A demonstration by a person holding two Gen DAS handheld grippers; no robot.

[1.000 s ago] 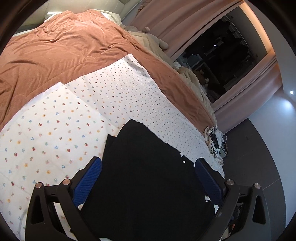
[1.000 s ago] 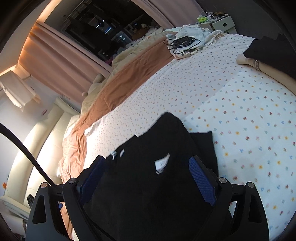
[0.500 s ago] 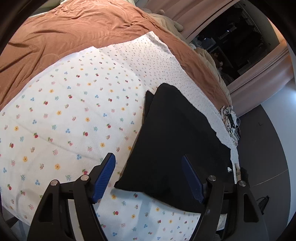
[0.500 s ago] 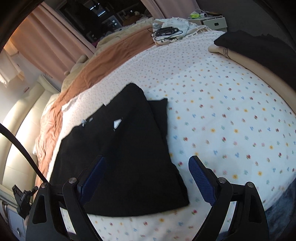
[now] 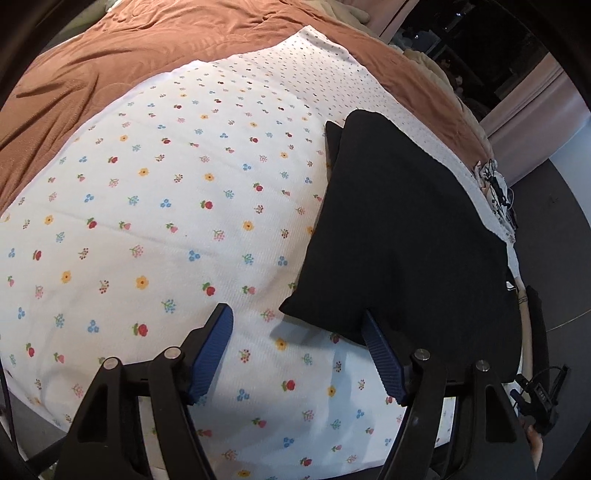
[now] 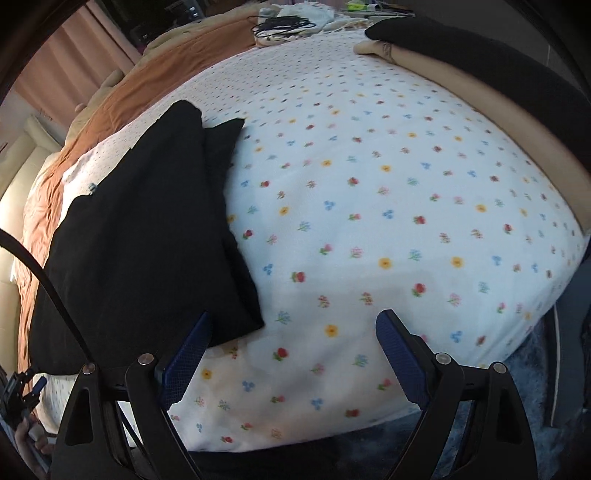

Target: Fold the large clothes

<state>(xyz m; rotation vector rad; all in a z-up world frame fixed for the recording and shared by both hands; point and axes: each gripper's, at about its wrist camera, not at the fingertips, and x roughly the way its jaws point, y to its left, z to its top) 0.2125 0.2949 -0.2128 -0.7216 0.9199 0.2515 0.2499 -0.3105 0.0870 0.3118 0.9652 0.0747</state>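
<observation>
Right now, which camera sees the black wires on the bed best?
The right wrist view: the tangle of black wires lies clear at the bed's far end. The left wrist view shows them tiny, at the picture's right edge.

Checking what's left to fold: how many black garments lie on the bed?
1: a folded black knit garment on the floral white sheet, near its front edge. Others may be out of view.

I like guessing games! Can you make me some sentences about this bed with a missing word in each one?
1. The folded garment lying on the bed is coloured ____.
2. The white sheet under it is printed with tiny ____.
3. Further up the bed lies a blanket coloured ____.
4. Both the left tongs and the right tongs are ____.

Missing words: black; flowers; brown; open
</observation>
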